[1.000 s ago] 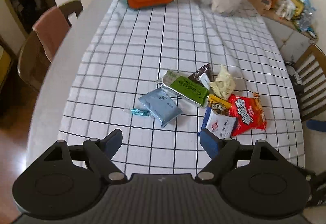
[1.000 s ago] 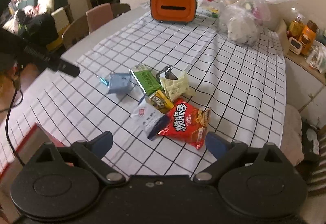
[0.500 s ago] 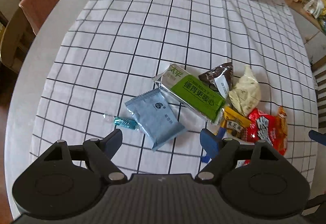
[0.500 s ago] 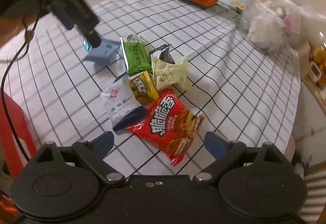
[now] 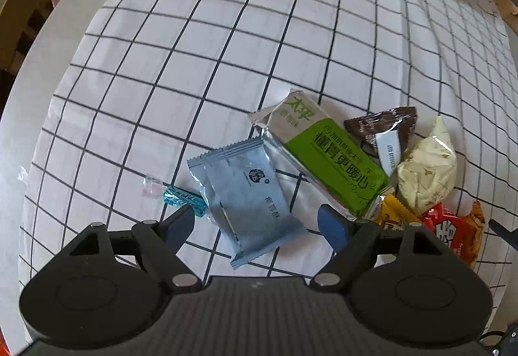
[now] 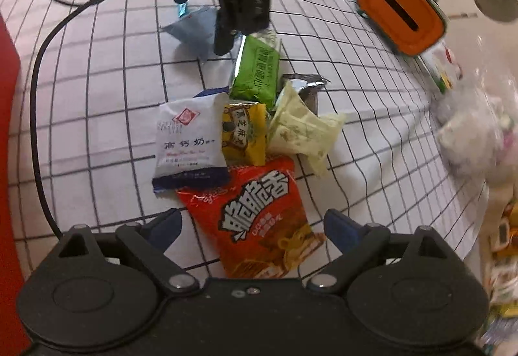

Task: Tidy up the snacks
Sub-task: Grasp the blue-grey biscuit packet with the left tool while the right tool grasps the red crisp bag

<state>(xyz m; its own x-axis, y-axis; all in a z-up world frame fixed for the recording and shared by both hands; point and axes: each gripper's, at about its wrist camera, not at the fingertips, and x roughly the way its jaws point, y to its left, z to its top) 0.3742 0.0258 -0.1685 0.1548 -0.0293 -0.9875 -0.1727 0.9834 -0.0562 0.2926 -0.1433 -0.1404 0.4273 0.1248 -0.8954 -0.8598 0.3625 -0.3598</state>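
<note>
Checked tablecloth [image 5: 226, 32] is carrying the snack pile; left gripper [image 5: 255, 223] is hovering wide open around the pale blue packet [image 5: 246, 194], right gripper [image 6: 251, 226] is gaping, empty, straddling the red chip bag [image 6: 259, 213].

Snack packets lie clustered on a black-grid white tablecloth [image 5: 226, 41]. The left gripper [image 5: 255, 226], fingers spread wide, hovers low over a pale blue packet [image 5: 246, 194], which lies between the fingertips. A small teal candy [image 5: 183, 199] touches the packet's left edge, just beside the left fingertip. To the right sit a green packet [image 5: 327, 155], a brown wrapper [image 5: 385, 132], a cream pouch [image 5: 427, 174], a yellow packet [image 5: 393, 216] and a red bag [image 5: 453, 233], overlapping one another.
</note>
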